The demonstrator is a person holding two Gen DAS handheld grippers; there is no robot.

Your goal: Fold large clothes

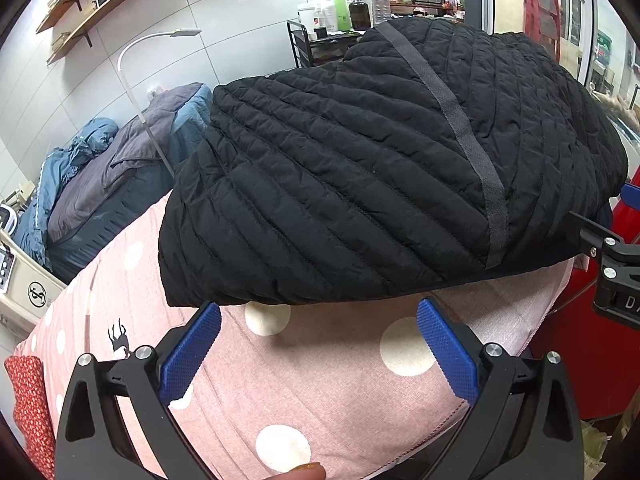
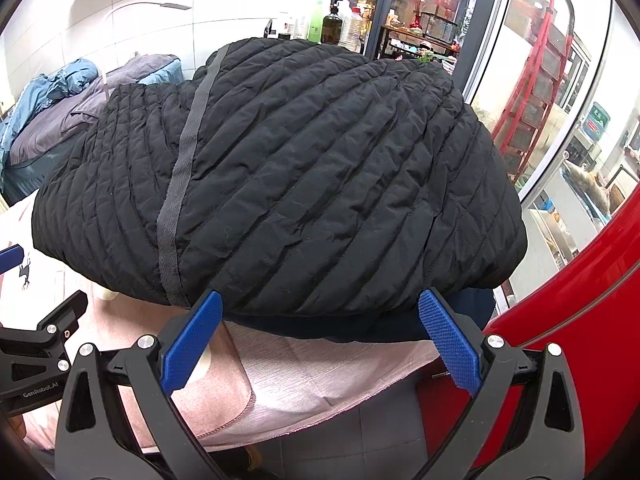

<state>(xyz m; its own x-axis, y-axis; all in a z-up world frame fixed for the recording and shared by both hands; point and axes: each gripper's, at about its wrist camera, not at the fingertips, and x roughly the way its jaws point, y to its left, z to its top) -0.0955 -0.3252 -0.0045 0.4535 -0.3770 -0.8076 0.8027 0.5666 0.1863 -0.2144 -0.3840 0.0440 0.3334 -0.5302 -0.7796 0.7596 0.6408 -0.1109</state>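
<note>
- Jacket [image 1: 360, 168], black and quilted, lies folded on our pink dotted surface [image 1: 340, 380].
- Left claw [image 1: 318, 320] gapes wide and empty before its hem.
- Right claw [image 2: 320, 312], equally wide and empty; only there we see a navy layer [image 2: 460, 316] beneath.

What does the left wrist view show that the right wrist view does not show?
Only the left wrist view shows the white dots on the pink cloth clearly, a red patterned fabric at the lower left, and a beige device at the left edge.

Only the right wrist view shows the red ladder behind the glass, the grey floor tiles, and the dark blue layer under the jacket's edge.

Both show the folded black quilted jacket with its grey strap, the bottles behind it, and the blue and grey bedding. The left gripper and right gripper are open.
</note>
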